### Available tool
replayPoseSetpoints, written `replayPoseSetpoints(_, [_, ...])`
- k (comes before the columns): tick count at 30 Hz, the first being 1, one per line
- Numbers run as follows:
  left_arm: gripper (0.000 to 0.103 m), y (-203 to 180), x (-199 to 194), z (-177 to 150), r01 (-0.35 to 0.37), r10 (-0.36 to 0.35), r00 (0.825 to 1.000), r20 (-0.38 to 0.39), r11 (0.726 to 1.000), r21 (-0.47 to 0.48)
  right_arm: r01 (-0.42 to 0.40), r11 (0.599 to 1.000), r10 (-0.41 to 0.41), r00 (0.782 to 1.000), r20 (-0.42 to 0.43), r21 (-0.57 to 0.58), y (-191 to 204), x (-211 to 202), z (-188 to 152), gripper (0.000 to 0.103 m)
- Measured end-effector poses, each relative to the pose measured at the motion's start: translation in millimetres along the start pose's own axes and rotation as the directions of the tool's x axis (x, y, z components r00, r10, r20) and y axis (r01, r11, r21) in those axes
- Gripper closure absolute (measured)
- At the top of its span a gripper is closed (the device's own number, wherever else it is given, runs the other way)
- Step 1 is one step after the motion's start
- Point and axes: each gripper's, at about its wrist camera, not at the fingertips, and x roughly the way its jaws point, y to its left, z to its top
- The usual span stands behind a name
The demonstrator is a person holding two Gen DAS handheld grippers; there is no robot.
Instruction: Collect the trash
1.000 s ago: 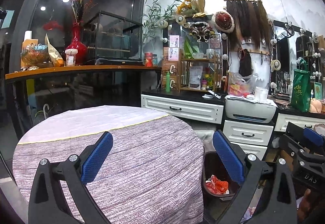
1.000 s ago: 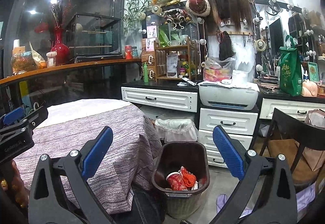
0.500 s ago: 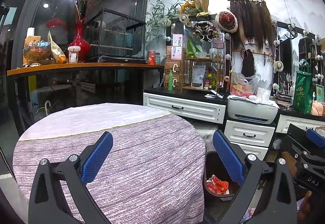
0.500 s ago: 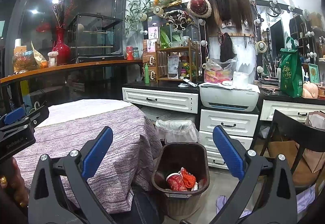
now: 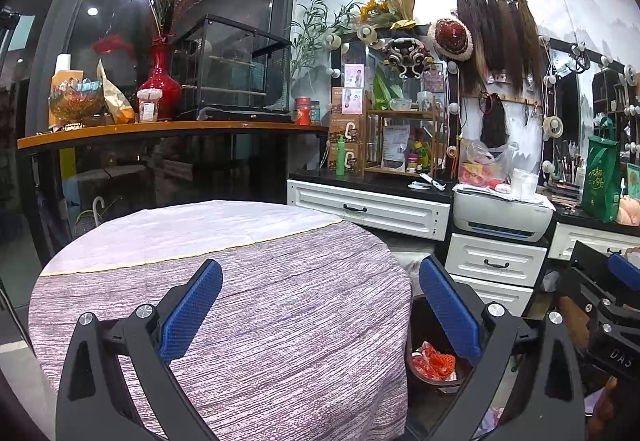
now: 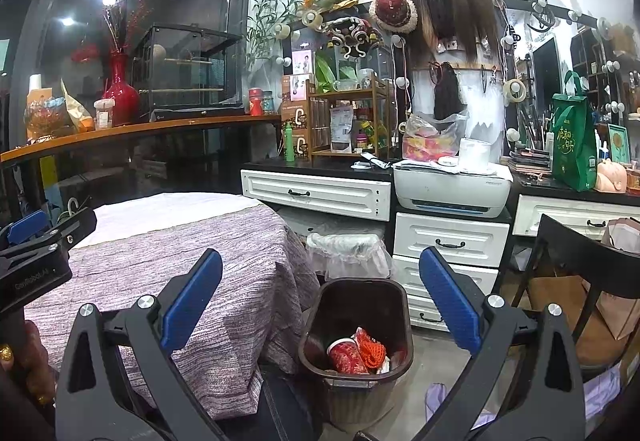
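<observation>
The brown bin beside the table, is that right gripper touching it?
Apart. The right wrist view shows the open right gripper well above the brown bin, holding nothing.

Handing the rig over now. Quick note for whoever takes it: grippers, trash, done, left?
Left gripper: open, empty, held over the round table.
Right gripper: open, empty, aimed at the brown bin on the floor beside the table.
Trash: a red cup, orange netting and some paper already lie in the bin.
Done: no trash shows on the visible tabletop.
Left: probably little. Check the near edge of the table and the floor, which the cameras do not show. A second, bag-lined bin stands behind the brown one.
</observation>
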Motion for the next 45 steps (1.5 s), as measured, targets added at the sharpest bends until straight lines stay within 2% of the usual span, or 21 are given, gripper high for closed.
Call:
replayPoseSetpoints(20, [0.005, -5, 8, -2, 0.016, -0.015, 0.999, -0.052, 1.0, 0.024, -0.005, 1.0, 0.005, 1.0, -0.011, -0.001, 0, 5, -5, 0.006])
replayPoseSetpoints(45, [0.005, -6, 10, -6, 0.016, -0.014, 0.998, -0.062, 0.999, 0.027, -0.01, 1.0, 0.01, 1.0, -0.02, -0.003, -2, 11, -12, 0.006])
